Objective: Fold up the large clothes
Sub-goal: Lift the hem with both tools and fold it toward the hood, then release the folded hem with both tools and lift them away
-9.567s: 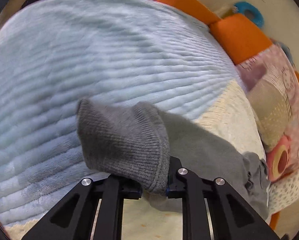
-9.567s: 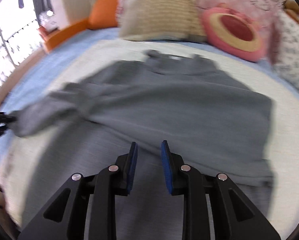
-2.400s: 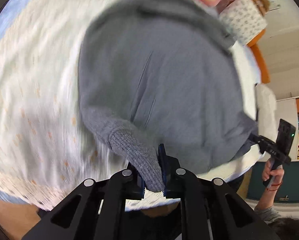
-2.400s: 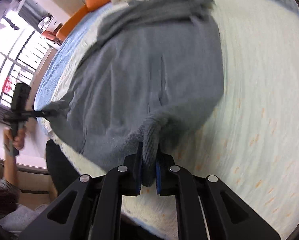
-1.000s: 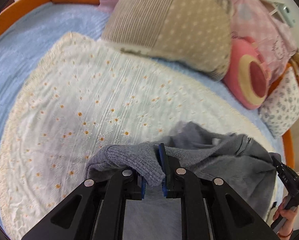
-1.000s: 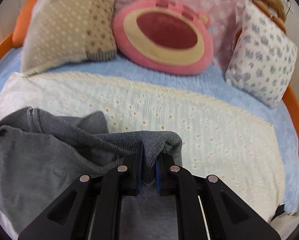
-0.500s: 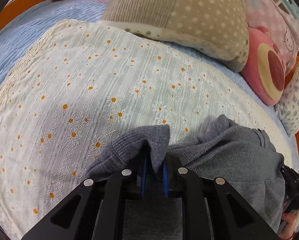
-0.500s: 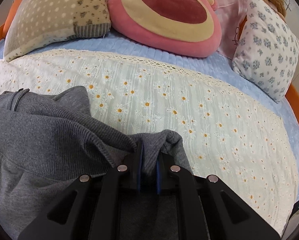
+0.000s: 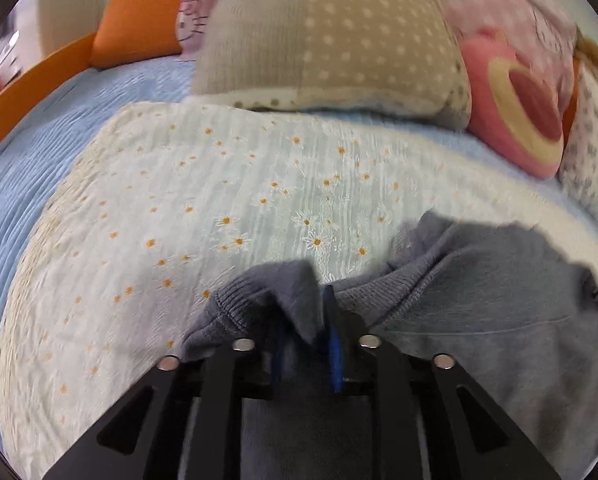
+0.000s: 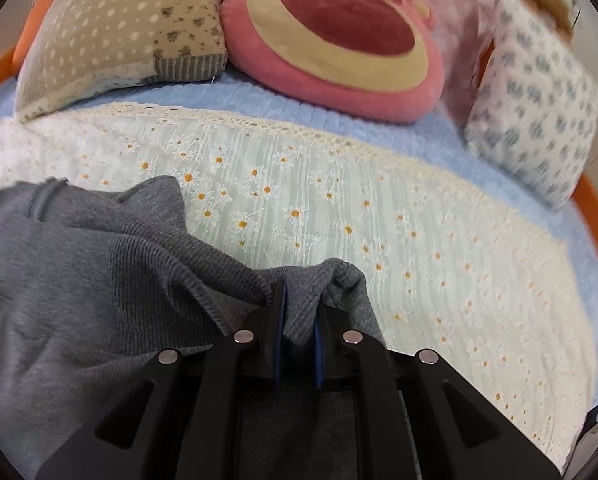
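Note:
A grey knit sweater lies folded over on the daisy-print blanket, its ribbed hem toward the pillows. My left gripper sits low over the hem's left corner. Its jaws are opening, and the fabric flap stands loose between the blue pads, leaning on the right one. In the right wrist view the sweater fills the lower left. My right gripper holds the hem's right corner. Its jaws are starting to open, but ribbed cloth still fills the gap between the pads.
A beige dotted pillow, a pink round plush cushion and a white flowered pillow line the far side of the bed. An orange bed rail borders the blue sheet at the left. Daisy blanket stretches beyond the hem.
Both grippers sank toward the blanket with the hem corners. The left jaws have parted, leaving the cloth slack; the right jaws have widened slightly.

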